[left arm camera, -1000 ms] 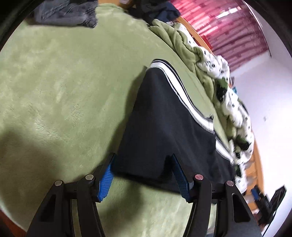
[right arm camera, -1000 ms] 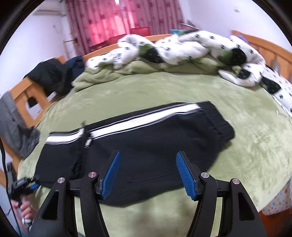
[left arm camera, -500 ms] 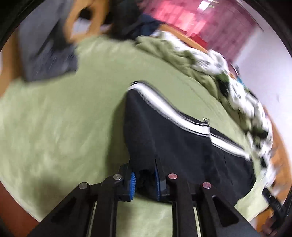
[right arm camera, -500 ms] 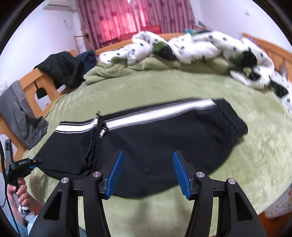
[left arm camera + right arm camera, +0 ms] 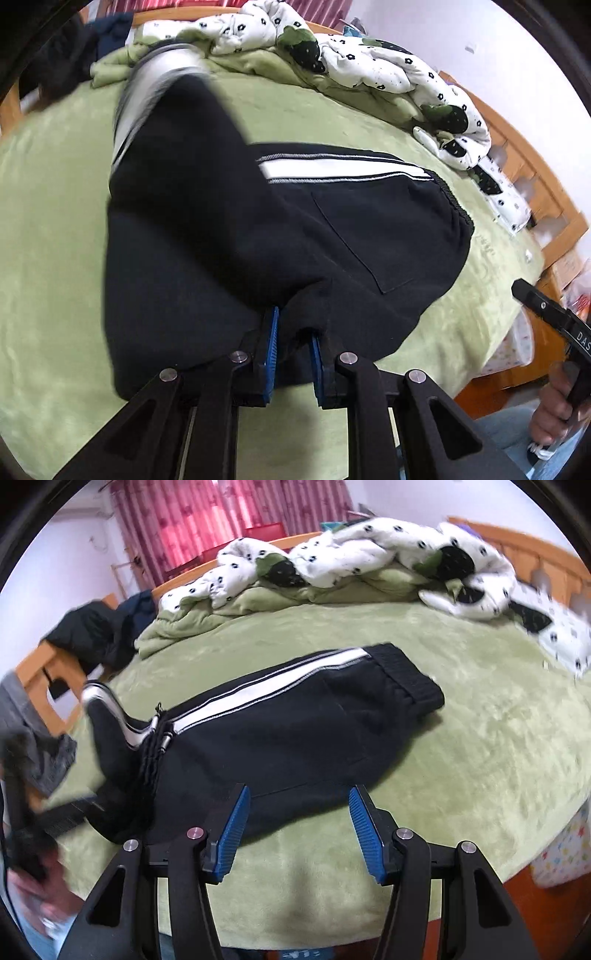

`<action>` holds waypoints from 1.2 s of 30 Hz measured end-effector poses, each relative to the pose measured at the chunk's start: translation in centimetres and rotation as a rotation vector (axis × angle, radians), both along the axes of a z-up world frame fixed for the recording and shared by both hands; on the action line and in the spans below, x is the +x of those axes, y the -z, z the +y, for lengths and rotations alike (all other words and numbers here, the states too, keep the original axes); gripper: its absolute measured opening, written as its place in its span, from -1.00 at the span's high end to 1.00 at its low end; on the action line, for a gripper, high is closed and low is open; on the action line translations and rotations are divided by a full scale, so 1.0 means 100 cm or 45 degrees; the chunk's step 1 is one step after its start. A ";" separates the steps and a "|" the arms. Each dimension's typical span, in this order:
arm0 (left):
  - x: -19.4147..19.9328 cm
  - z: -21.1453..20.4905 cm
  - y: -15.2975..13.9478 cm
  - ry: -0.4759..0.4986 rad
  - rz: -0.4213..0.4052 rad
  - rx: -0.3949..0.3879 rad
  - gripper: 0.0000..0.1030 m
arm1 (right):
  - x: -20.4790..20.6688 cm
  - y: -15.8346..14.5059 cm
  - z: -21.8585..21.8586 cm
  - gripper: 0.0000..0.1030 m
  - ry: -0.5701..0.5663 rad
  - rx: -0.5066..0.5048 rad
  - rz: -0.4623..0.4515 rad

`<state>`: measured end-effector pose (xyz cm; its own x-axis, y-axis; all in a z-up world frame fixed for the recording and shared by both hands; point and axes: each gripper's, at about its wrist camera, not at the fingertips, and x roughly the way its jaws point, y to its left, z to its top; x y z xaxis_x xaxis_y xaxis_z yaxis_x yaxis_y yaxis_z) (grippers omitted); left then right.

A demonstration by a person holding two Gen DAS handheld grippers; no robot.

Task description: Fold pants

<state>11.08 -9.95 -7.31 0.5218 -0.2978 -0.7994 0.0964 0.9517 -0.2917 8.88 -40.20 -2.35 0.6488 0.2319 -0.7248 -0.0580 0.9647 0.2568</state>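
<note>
Green bedding [image 5: 480,738] carries the black pants [image 5: 295,731]; their leg end is pinched by the left gripper [image 5: 293,332] and should be carried flat toward the waistband [image 5: 406,675], while the right gripper [image 5: 297,823] is held wide, empty.

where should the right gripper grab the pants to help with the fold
Grip the near hem of the pants, coming in low from the bed's near edge. That edge lies flat just ahead of the open right gripper, while the left gripper already pinches and lifts the leg end.
</note>
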 end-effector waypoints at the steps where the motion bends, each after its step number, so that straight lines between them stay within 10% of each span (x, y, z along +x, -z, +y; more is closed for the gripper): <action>1: 0.000 -0.001 0.000 0.010 -0.006 0.019 0.71 | 0.001 0.001 -0.003 -0.07 0.003 0.031 0.015; 8: -0.023 0.013 -0.011 0.040 -0.001 -0.037 0.22 | 0.003 0.002 0.007 -0.07 -0.038 0.018 0.026; 23: -0.060 0.113 -0.067 -0.368 -0.066 -0.141 -0.20 | 0.011 -0.006 0.104 -0.06 -0.364 -0.047 -0.025; 31: -0.062 0.139 -0.020 -0.503 -0.085 0.099 -0.28 | 0.049 -0.017 0.171 -0.12 -0.454 0.001 0.032; 36: -0.060 0.159 -0.021 -0.537 -0.088 -0.018 -0.28 | 0.070 0.018 0.202 -0.14 -0.475 -0.002 0.093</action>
